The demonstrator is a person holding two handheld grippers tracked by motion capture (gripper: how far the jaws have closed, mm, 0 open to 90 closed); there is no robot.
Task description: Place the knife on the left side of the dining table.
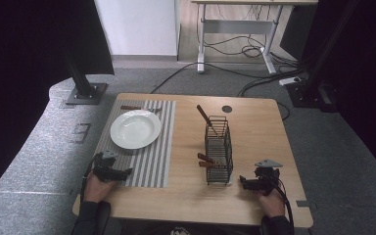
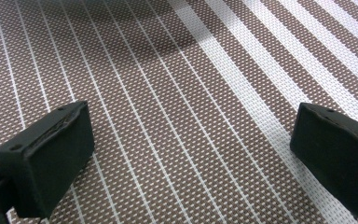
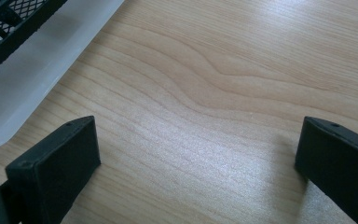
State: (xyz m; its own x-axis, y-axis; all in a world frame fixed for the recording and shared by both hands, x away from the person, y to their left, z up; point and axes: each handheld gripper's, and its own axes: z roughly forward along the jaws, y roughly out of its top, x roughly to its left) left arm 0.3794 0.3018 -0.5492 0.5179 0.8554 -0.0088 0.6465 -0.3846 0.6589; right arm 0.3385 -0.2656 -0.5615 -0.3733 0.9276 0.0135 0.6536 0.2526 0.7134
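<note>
**Table setting: grippers at rest before a pick**

Left gripper (image 1: 111,172) rests on the striped placemat (image 1: 149,156), right gripper (image 1: 258,183) beside the wire caddy (image 1: 219,149); both gape, holding nothing. Brown-handled cutlery (image 1: 205,160) remains inside the caddy. Probable next move: reach in and grasp one handle.

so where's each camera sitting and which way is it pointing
high view: above the person's side, looking forward and down on the light wooden table; both forearms and grippers show.
left gripper view: on the left gripper, looking down at the brown-and-white striped woven placemat between open jaws.
right gripper view: on the right gripper, facing tabletop beside the black wire mesh basket.
shared: both gripper views show open, empty jaws.
</note>
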